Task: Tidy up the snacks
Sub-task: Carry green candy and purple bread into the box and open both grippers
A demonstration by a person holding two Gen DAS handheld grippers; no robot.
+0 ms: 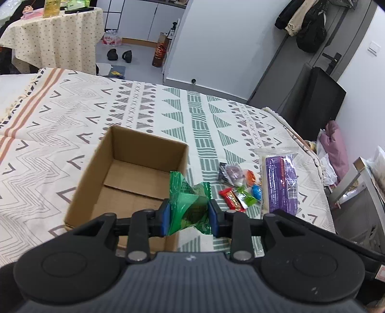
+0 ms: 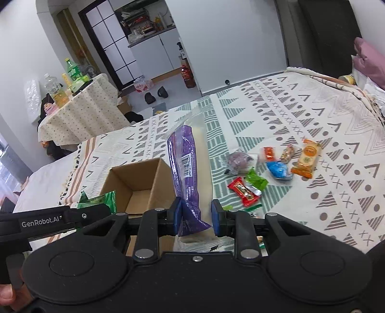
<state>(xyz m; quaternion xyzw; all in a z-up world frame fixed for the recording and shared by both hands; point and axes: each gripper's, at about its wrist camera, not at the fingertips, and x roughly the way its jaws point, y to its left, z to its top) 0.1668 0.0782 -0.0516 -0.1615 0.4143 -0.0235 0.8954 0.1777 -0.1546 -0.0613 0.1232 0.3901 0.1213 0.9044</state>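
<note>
Green snack packet (image 1: 189, 207) pinched in left claw (image 1: 189, 215), right claw (image 2: 196, 218) gripping purple package (image 2: 186, 173)

You are facing a bed (image 1: 168, 108) under a cream spread with grey and green patterns. Beyond it lies pale grey floor (image 1: 139, 55) and white walls. Far left stands a small table (image 1: 55, 36) in a dotted cloth; far right, a grey door (image 1: 336, 48) with coats (image 1: 305, 21) hanging beside it.
</note>
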